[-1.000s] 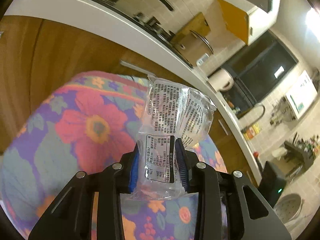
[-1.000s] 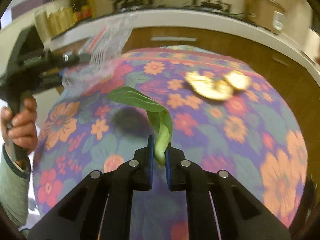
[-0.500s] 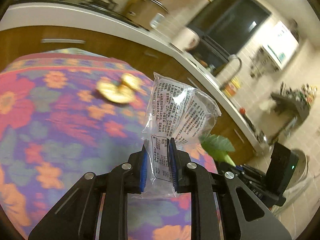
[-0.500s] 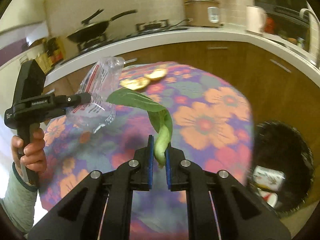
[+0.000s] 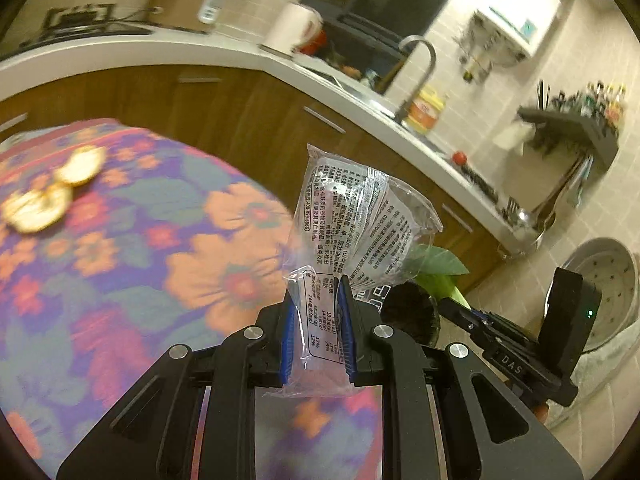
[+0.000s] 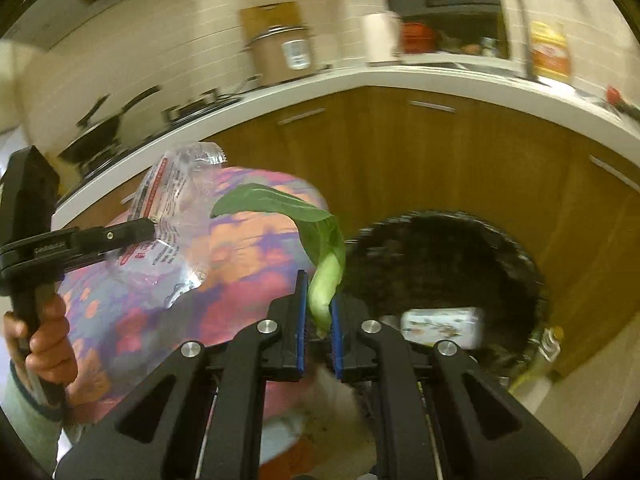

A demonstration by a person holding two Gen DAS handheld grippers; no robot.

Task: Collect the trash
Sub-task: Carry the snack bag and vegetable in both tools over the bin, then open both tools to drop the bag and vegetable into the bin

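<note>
Presently: two pieces of trash carried toward the bin

Item 1. Left tool: jaws have just closed in further and now pinch the bottom edge of a clear plastic wrapper. Wrapper stands upright above the pads, printed text facing the camera, crumpled toward 1 o'clock. In the right wrist view the same wrapper hangs at 10 o'clock over the table.

Item 2. Right tool: jaws nearly shut, clamped on the pale stem of a green vegetable leaf. Leaf arches up and over toward 10 o'clock.

Item 3. Bin: dark, round, open-topped, on the floor at 3 o'clock of the right tool, just past the table edge. A small printed box already lies inside.

Item 4. Table with flowered cloth: two pale round scraps remain at 10 o'clock, well apart from both tools.

Handling note. Step in hand appears to be the drop. Bring each tool fully over the bin mouth before letting go: the wrapper is light and likely to drift or cling to a pad, so lower it close to the opening and open wide. Release the leaf with its stem pointing down. Keep the two tools apart over the rim.
</note>
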